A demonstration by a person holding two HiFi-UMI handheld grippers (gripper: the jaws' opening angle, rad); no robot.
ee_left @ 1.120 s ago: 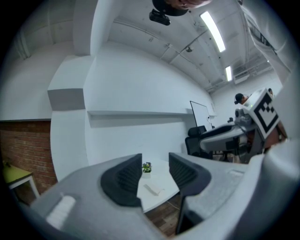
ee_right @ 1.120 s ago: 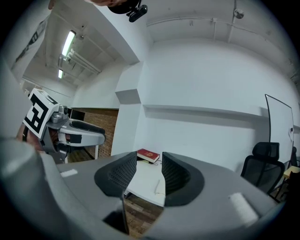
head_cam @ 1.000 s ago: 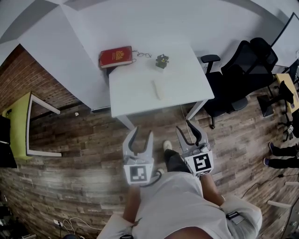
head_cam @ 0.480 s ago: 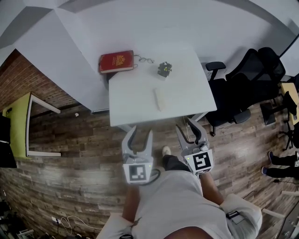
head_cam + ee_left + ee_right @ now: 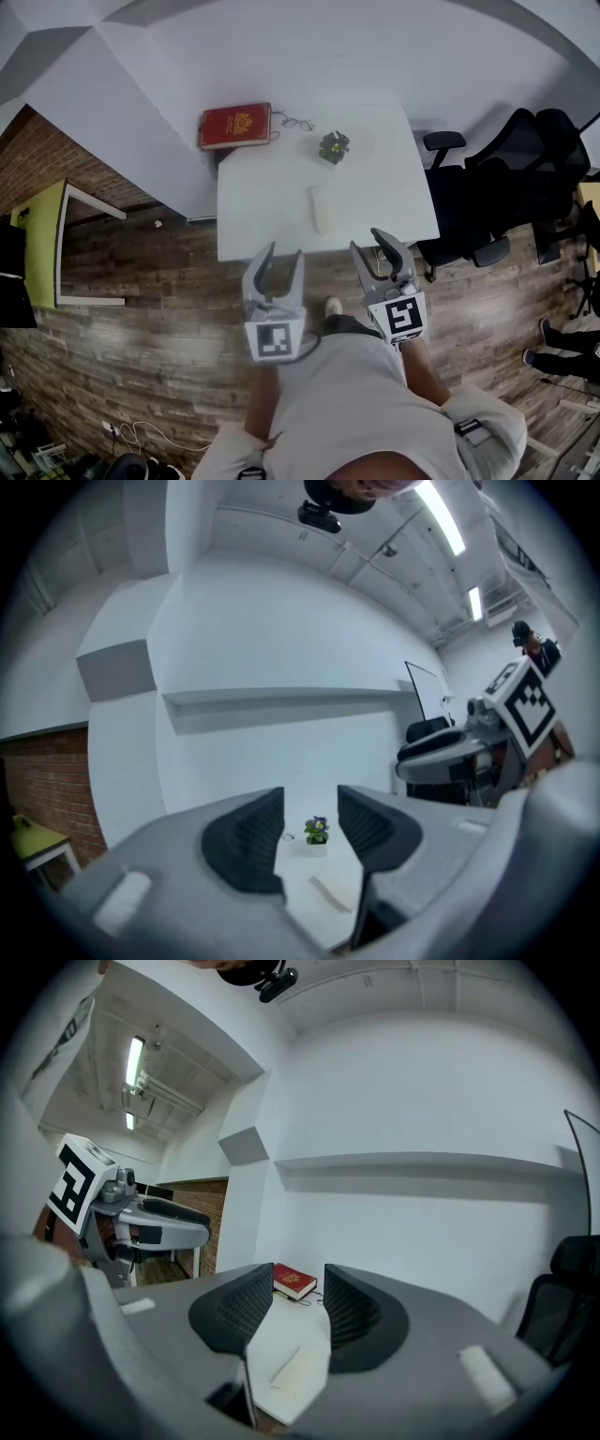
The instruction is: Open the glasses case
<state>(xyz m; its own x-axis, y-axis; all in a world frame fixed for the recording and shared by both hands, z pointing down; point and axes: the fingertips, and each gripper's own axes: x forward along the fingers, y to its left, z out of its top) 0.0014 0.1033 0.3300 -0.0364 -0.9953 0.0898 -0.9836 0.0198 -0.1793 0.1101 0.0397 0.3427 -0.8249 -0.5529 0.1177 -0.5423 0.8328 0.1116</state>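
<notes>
A pale white glasses case [image 5: 322, 208] lies shut near the middle of the white table [image 5: 253, 202]. It also shows in the left gripper view as the case [image 5: 330, 892] and in the right gripper view as the case [image 5: 298, 1368]. My left gripper [image 5: 283, 255] and right gripper [image 5: 373, 246] hover side by side at the table's near edge, short of the case. Both point level at the table. The left gripper [image 5: 311, 827] and the right gripper [image 5: 298, 1302] stand open with nothing between their fingers.
A red book [image 5: 234, 127], a pair of glasses [image 5: 295, 122] and a small potted plant [image 5: 334, 146] sit at the table's far side. Black office chairs [image 5: 487, 187] stand to the right. A yellow-green table [image 5: 42, 244] stands on the wooden floor at left.
The person has walked towards the table. Both grippers have come from over the floor up to the table's near edge, still open and empty.
</notes>
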